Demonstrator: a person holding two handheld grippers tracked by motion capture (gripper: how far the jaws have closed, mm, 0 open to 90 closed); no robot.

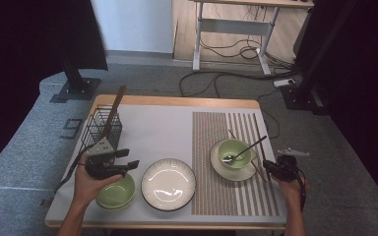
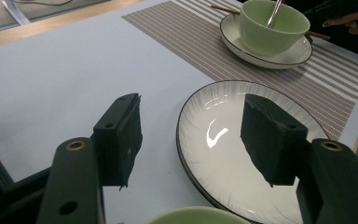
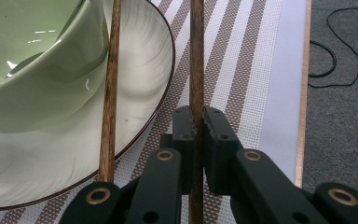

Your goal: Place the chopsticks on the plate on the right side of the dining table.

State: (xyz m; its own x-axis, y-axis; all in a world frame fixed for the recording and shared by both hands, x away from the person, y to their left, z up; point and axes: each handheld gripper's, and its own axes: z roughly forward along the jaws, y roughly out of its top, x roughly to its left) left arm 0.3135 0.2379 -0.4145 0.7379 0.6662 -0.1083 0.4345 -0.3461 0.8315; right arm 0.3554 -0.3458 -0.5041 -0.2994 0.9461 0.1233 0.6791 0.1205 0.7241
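Note:
My right gripper is shut on a brown wooden chopstick, which runs up between its jaws over the striped placemat. A second chopstick lies to its left across the rim of the white saucer that carries a green bowl. In the high view this gripper sits at the saucer's right edge, and a spoon rests in the bowl. My left gripper stands open with nothing between its jaws, hovering by the white plate.
A second green bowl sits at the near left under my left hand, beside the white plate. A black wire basket with a wooden utensil stands at the far left. The placemat covers the table's right half.

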